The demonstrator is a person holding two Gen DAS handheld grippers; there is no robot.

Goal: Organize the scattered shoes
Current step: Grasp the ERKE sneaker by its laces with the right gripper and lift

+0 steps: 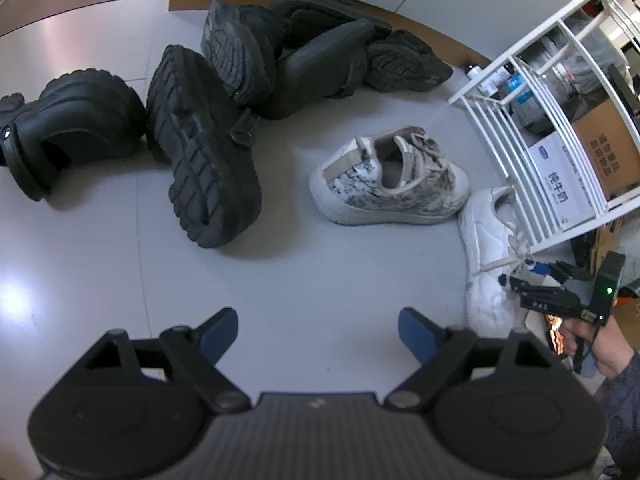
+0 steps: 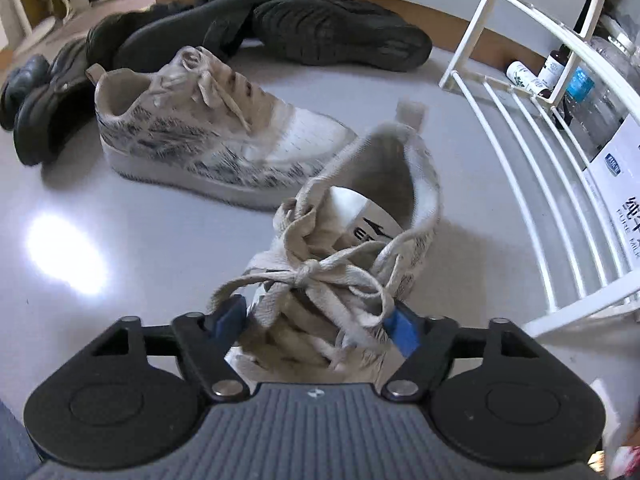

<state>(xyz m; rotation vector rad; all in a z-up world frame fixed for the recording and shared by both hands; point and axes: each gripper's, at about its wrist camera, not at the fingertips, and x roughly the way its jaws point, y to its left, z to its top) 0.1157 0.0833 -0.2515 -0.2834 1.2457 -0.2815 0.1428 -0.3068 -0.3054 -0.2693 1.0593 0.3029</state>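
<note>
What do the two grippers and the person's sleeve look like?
Both grippers, the left gripper and the right gripper, have a grey ribbed body, two round black housings, black linkage arms with silver pivots, and blue-padded fingers. From the left view, the right one shows black from the side, with a green light and a thin cable. The sleeve is dark grey-blue.

On the floor (image 1: 100, 260), a heap of clogs (image 1: 208, 136) lies far left. The sneaker (image 1: 388, 180) sits right of it; its mate (image 1: 486, 240) nearer, against the rack (image 1: 520, 184) at right.
</note>
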